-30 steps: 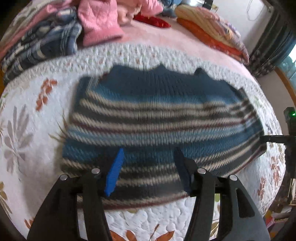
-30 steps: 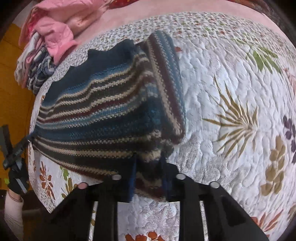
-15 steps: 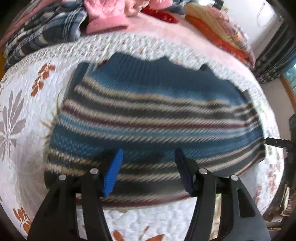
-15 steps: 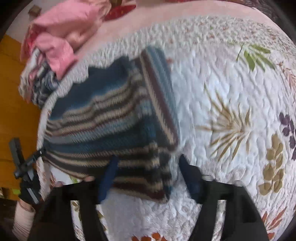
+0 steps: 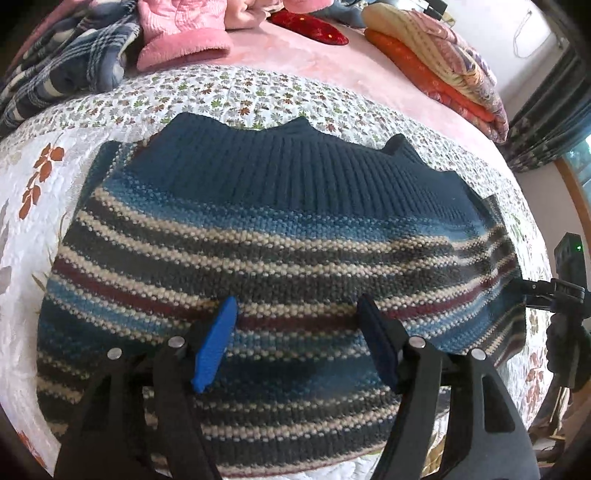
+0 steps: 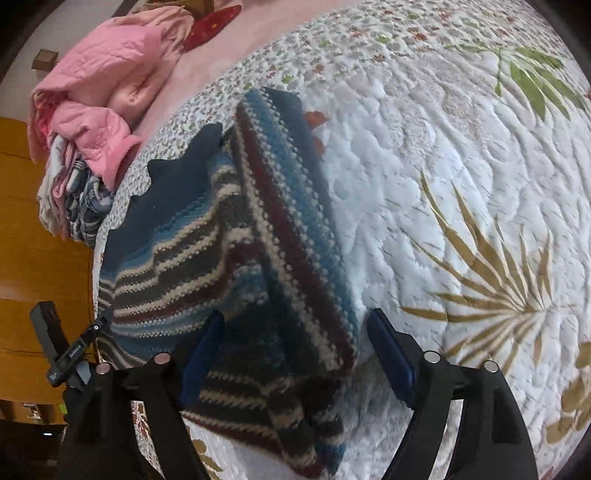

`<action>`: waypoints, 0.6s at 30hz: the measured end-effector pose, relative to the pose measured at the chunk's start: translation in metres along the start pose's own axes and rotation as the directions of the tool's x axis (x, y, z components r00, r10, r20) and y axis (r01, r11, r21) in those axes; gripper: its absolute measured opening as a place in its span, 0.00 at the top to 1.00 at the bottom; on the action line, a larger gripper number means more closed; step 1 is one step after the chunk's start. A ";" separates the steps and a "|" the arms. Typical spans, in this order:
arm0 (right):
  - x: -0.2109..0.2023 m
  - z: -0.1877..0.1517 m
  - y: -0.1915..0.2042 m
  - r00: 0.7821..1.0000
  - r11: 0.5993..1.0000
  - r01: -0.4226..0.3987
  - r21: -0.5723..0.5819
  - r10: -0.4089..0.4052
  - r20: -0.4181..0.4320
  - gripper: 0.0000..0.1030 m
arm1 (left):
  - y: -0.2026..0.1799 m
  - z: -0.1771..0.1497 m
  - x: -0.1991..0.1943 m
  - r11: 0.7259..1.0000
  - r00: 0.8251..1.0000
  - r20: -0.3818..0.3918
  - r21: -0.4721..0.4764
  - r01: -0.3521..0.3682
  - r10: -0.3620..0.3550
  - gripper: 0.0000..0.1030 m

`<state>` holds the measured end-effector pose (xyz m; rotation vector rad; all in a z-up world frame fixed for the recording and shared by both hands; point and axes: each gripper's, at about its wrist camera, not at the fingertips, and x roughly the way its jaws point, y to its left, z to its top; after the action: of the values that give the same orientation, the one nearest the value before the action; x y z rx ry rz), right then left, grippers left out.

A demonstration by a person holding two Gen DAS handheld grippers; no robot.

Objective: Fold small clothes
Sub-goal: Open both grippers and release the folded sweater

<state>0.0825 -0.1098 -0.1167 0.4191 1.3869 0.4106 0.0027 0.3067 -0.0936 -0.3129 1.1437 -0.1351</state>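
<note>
Knitted wool in dark blue, cream, grey and maroon stripes fills most of what we see: a small striped sweater (image 5: 266, 236) lies on the white quilted bedspread (image 6: 461, 155), which carries printed leaves and a small floral border. In the left wrist view the sweater's ribbed dark-blue hem, with its wavy edge, is at the far side, and the stripes run across toward us. Our left gripper (image 5: 295, 332) hovers over the near part of the knit with its blue-padded fingers (image 5: 216, 343) spread wide and nothing between them.

From the right wrist view we see the sweater's side folded over itself, a striped sleeve or flap (image 6: 291, 221) lying along its right edge, with bare bedspread just beside it. Our right gripper (image 6: 295, 350) is also spread apart, its fingers straddling the near folded corner of the sweater without pinching it. Whether the pads touch the wool, we cannot tell.

Well apart, at the far side of the bed, a pink padded jacket (image 6: 107, 99) rests on a blue plaid garment (image 5: 62, 70). A red cushion (image 5: 310, 27) and a folded orange-and-cream quilt (image 5: 436, 59) lie on the pink sheet (image 5: 314, 74) beyond the bedspread.
</note>
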 end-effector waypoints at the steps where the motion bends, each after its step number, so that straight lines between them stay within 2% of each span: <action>1: 0.000 0.001 0.001 1.000 1.000 -0.002 -0.011 0.002 0.002 0.34 | 0.001 0.000 0.003 1.000 1.000 -0.008 0.002 0.002 -0.002 0.32; 3: 0.002 0.002 0.005 0.999 0.999 -0.034 -0.028 0.034 -0.003 0.50 | 0.002 0.000 0.005 1.000 1.000 -0.008 0.005 0.004 -0.004 0.32; 6: -0.003 0.002 0.008 0.998 0.997 -0.057 -0.048 0.058 0.014 0.66 | 0.003 0.000 0.004 1.000 1.000 -0.007 0.006 0.004 -0.004 0.32; 9: -0.005 0.000 0.007 0.999 0.998 -0.041 -0.051 0.042 0.014 0.69 | 0.004 0.000 0.005 1.000 1.000 -0.008 0.008 0.007 -0.007 0.32; 18: 0.001 0.000 0.003 1.000 0.999 -0.018 -0.044 0.019 0.011 0.69 | 0.004 0.000 0.006 1.000 1.000 -0.010 0.012 0.009 -0.009 0.31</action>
<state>0.0820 -0.1069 -0.1158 0.3977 1.3611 0.4527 0.0047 0.3092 -0.1007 -0.3076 1.1509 -0.1515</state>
